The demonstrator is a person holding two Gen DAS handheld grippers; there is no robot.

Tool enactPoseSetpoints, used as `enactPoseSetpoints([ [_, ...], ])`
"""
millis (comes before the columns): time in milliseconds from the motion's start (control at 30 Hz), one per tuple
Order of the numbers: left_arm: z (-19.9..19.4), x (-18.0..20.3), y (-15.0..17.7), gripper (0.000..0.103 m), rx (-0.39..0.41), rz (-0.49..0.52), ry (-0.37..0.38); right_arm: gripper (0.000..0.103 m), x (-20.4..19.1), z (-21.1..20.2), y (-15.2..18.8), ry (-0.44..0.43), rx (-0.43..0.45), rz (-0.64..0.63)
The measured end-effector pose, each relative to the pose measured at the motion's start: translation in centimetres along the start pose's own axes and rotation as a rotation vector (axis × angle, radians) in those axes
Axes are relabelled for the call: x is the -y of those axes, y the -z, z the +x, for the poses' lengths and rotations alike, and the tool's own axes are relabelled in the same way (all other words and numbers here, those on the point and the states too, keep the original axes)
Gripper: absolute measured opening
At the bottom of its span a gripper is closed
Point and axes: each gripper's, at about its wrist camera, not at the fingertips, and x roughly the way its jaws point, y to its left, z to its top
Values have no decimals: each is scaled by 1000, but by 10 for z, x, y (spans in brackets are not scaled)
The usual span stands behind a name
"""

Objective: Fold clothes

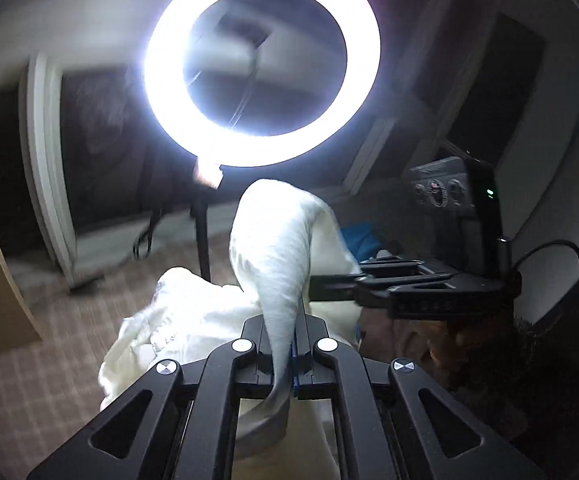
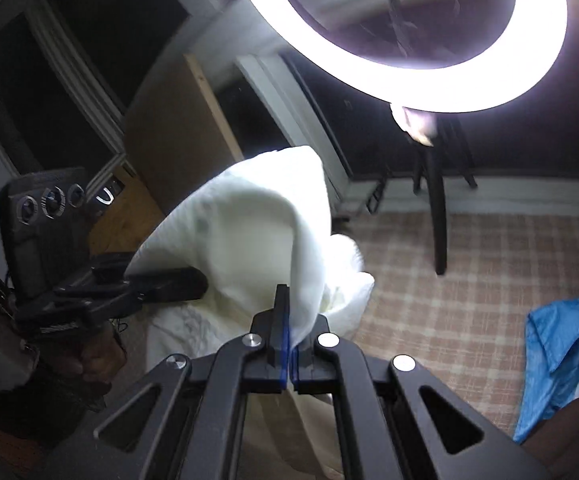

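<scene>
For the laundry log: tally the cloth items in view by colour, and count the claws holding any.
White garment: 1, pinched by both the left claw and the right claw
Blue cloth: 1, lying on the plaid surface
Claws holding cloth: 2
Total cloth items: 2

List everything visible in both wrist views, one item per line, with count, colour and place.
white garment: one, white, lifted above the surface, pinched by both grippers
blue cloth: one, blue, lying on the checked surface at the right
checked surface: one, beige with pale lines, beneath everything
ring light: one, bright white, on a black stand behind the garment
board: one, tan, leaning against the wall
left gripper: one, black, shut on the white garment
right gripper: one, black, shut on the white garment
</scene>
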Motion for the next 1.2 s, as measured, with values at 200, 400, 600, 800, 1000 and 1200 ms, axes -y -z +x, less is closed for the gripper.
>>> enactPoseSetpoints([
  [200,-68,37,-22,1,86,159,-4,1,-74,-37,-26,9,59,-95],
  [400,-142,27,-29,1,175,136,-1,0,-149,-54,-44,-20,119,-158],
  [600,-247,20,-26,1,274,183,-111,0,-245,-63,-78,-62,165,-282],
  [800,-271,4,34,32,87,144,-137,0,-272,-33,-52,131,75,-355],
  [1000,-220,-29,160,49,-175,64,-105,28,-135,23,61,710,-263,-195],
  [1200,-196,-82,247,49,-288,-122,-194,30,-60,-13,167,735,-277,193],
])
